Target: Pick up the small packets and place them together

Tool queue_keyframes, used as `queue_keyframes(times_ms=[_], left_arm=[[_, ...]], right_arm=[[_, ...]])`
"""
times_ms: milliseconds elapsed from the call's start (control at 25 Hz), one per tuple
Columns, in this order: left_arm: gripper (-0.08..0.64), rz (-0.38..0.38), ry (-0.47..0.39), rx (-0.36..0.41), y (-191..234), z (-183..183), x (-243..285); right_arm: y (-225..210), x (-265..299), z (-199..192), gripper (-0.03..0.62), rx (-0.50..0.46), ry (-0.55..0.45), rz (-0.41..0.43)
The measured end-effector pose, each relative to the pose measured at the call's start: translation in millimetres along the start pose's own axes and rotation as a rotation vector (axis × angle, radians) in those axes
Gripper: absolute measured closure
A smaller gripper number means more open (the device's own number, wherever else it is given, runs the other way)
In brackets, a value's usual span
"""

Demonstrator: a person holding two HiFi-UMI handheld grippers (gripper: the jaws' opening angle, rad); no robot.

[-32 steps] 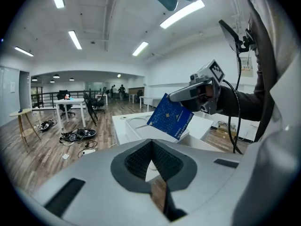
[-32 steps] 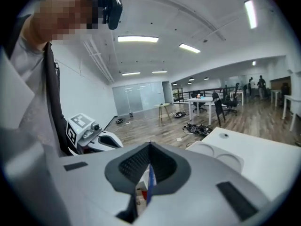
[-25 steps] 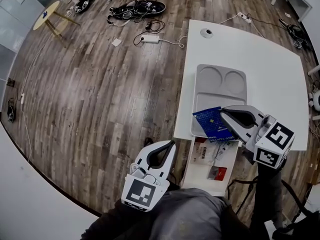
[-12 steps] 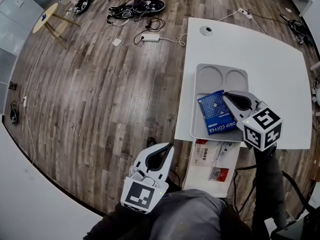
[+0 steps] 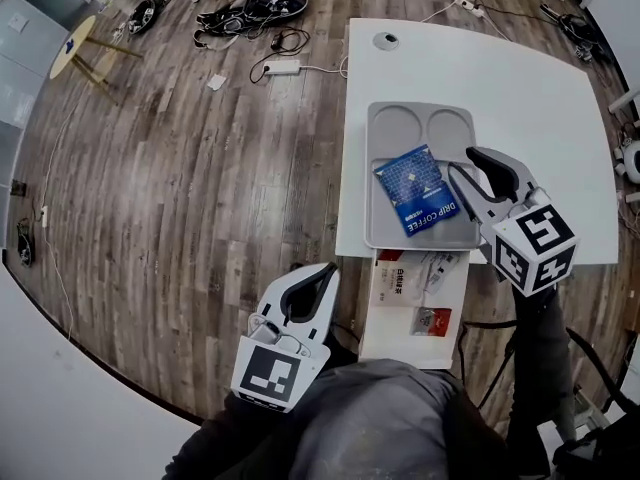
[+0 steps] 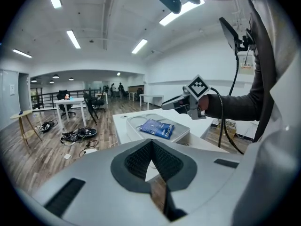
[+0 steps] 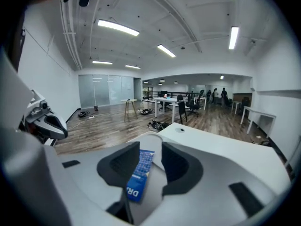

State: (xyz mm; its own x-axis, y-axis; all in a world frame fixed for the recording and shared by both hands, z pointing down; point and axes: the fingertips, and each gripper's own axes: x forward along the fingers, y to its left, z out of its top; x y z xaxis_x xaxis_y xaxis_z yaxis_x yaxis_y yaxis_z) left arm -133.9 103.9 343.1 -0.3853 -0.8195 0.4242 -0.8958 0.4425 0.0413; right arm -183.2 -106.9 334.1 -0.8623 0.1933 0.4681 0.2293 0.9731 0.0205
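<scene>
- Your right gripper [image 5: 462,164] is right of the centre in the head view, over the right edge of the grey tray [image 5: 398,128]. Its jaws stand apart and have just been opening.
- The blue drip coffee packet [image 5: 412,189] lies flat in the big compartment of the tray, below the two round compartments. In the right gripper view it shows in the gap between the jaws, nearer to the left pad, but the pads do not press on it.
- Your left gripper [image 5: 326,271] is at the lower middle of the head view, over the wooden floor [image 5: 180,168] and well apart from the tray. Its jaws are together, with nothing between them.
- The tray rests on the white table [image 5: 520,88], near the table's lower edge in the frame.
- Just below the table in the frame, an open white box [image 5: 395,343] holds more small packets, among them a red packet [image 5: 432,320].
</scene>
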Motion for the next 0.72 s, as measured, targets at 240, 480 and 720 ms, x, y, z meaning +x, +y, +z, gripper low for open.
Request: queue_keyframes(times_ms=[240, 480, 720], left_arm=[[0.572, -0.031, -0.011, 0.008, -14, 2, 2], [0.572, -0.043, -0.015, 0.017, -20, 1, 4], [0.572, -0.037, -0.023, 0.013, -18, 4, 1]], right_arm=[[72, -40, -20, 0.445, 0.012, 0.014, 0.192], [159, -53, -79, 0.445, -0.112, 0.176, 0.473], [185, -32, -116, 0.391, -0.320, 0.369, 0.493]])
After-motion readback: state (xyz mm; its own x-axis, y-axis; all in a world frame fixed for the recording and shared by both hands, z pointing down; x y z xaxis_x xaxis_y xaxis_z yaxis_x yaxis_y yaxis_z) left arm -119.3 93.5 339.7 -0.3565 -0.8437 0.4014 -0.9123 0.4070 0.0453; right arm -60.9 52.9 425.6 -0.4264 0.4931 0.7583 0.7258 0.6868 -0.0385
